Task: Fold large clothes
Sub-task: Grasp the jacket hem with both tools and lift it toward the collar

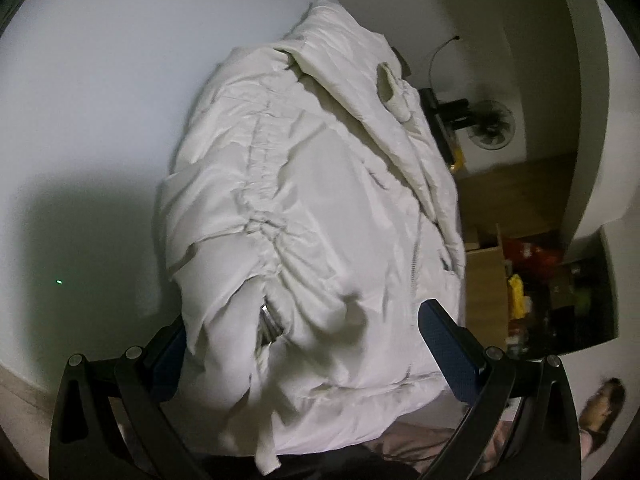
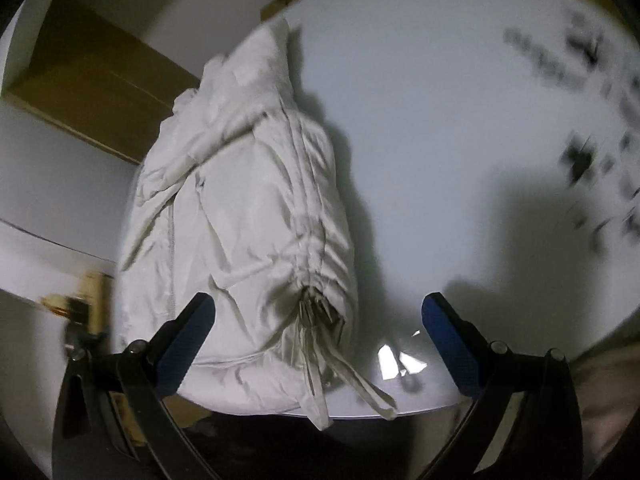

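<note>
My white jacket lies folded lengthwise, running from the desk's near edge away; both my left gripper and right gripper gape wide, empty, at its near end.

Right hand-held gripper wide open above white jacket, folded on white desk; drawstrings hang over the desk's near edge.
</note>
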Motion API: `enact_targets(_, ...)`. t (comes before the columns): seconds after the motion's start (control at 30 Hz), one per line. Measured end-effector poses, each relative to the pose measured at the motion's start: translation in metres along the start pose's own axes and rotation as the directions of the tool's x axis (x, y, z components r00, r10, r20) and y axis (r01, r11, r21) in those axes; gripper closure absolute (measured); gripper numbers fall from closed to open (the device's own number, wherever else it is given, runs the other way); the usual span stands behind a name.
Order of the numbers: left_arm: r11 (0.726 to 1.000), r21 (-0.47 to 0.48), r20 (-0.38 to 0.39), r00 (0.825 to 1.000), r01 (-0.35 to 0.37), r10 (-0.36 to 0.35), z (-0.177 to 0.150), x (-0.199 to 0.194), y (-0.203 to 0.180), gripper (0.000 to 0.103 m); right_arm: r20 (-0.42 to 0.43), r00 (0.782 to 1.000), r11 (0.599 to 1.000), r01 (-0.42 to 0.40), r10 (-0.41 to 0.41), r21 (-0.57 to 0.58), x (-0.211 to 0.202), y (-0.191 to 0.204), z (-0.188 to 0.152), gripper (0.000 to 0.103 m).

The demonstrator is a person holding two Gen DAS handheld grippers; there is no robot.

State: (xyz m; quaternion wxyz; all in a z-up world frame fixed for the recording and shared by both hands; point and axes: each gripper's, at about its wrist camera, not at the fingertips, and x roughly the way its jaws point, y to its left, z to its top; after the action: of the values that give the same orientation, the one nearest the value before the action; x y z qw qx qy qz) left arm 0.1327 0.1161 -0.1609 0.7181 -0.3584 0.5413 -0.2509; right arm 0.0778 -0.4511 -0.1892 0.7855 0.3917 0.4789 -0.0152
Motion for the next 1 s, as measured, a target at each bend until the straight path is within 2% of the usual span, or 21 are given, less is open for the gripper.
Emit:
enact_targets(0.17,0.996,-0.048,-0.027,0.996,0.080,-0.081,0.014,0.010,0.002,0.000,-0.034,0.993,0.994,-0.108,0.109,0.026,0.019,0.005,0.003,0.000)
enact_targets(0.3,0.996,-0.016,-0.066,0.994,0.085,-0.086,0.021,0.022,-0.004,0.000,-0.082,0.981,0.985,-0.173,0.175,0.020,0.036,0.021,0.006,0.000)
enact_targets(0.5,0.995,0.050,-0.068,0.994,0.086,-0.083,0.015,0.024,-0.010,0.000,-0.069,0.991,0.992,-0.115,0.111,-0.052,0.043,0.041,0.001,0.002)
enact_targets(0.57,0.997,0.027,-0.053,0.996,0.076,-0.074,0.014,0.020,-0.007,0.002,-0.062,0.995,0.995,-0.085,0.081,-0.054,0.042,0.042,0.000,0.009)
enact_targets(0.6,0.997,0.020,-0.051,0.996,0.077,-0.075,0.013,0.018,-0.005,0.002,-0.057,0.997,0.997,-0.063,0.060,-0.054,0.041,0.041,0.000,0.022)
enact_targets(0.63,0.997,0.017,-0.051,0.996,0.076,-0.075,0.013,0.016,-0.003,0.006,-0.053,0.998,0.998,-0.038,0.035,-0.048,0.040,0.038,0.000,0.043)
enact_targets(0.67,0.997,0.012,-0.049,0.996,0.070,-0.070,0.013,0.016,-0.002,0.010,-0.051,0.998,0.999,-0.031,0.029,-0.034,0.041,0.034,0.001,0.052)
enact_targets(0.7,0.999,0.006,-0.049,0.998,0.046,-0.046,0.014,0.017,0.000,0.027,-0.054,0.997,0.999,-0.049,0.048,-0.014,0.042,0.027,0.002,0.063)
enact_targets(0.73,1.000,-0.001,-0.048,0.999,0.006,-0.006,0.014,0.017,0.002,0.052,-0.059,0.996,0.997,-0.073,0.073,0.004,0.043,0.023,0.002,0.068)
enact_targets(0.77,1.000,-0.011,-0.046,0.999,-0.020,0.020,0.013,0.019,0.003,0.060,-0.060,0.995,0.997,-0.079,0.079,0.011,0.044,0.020,0.002,0.070)
enact_targets(0.83,0.999,-0.032,-0.045,0.999,-0.022,0.020,0.012,0.019,0.008,0.070,-0.057,0.996,0.998,-0.069,0.068,-0.003,0.045,0.021,0.001,0.074)
enact_targets(1.0,0.998,-0.015,-0.046,0.997,-0.058,0.058,0.008,0.019,0.007,0.079,-0.043,0.995,0.996,-0.084,0.085,0.012,0.045,0.017,-0.001,0.081)
